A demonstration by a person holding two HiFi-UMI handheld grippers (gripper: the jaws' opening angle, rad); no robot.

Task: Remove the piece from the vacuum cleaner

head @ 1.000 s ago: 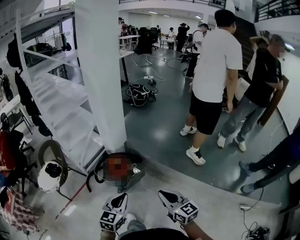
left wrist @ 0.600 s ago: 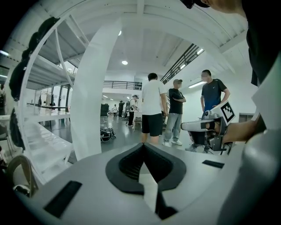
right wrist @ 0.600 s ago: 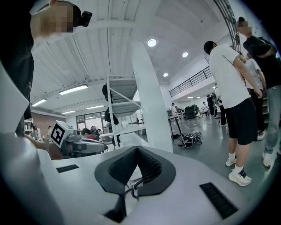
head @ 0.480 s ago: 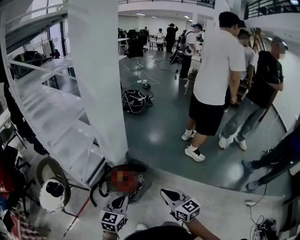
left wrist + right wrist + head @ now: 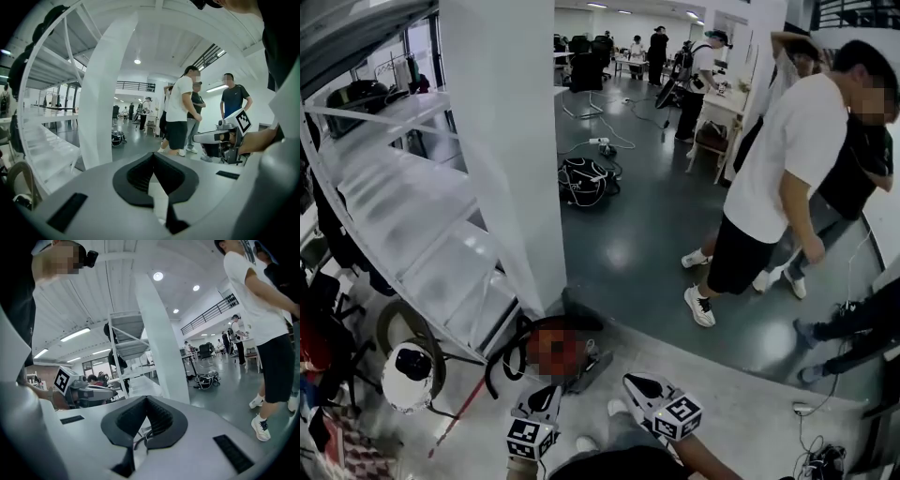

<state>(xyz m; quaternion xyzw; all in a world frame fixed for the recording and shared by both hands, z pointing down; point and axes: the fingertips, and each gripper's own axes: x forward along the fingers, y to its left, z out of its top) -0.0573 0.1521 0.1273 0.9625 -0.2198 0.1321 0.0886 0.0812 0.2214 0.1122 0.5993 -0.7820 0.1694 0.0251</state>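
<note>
**Both tongs held low, side by side, in front of the vacuum cleaner at the foot of a white pillar.**

The left tongs (image 5: pixel 546 394) and right tongs (image 5: pixel 636 384) appear at the bottom edge of the head view, apart from each other, each with its marker cube on the side nearer the person. In each gripper view the two dark pads meet at their tips, so both tongs are closed with nothing between the pads. The vacuum cleaner (image 5: pixel 586 356), a dark body with a black hose looped at its left, lies on the floor just beyond the tong tips. It rests against the base of the pillar (image 5: pixel 502 141), beside the white staircase (image 5: pixel 403 216), and neither tongs touches it. Which part is the piece to remove cannot be made out. Farther off, a coil of cables (image 5: pixel 586 183) lies on the grey floor, and a person in a white shirt (image 5: pixel 787 178) stands at the right.
</note>
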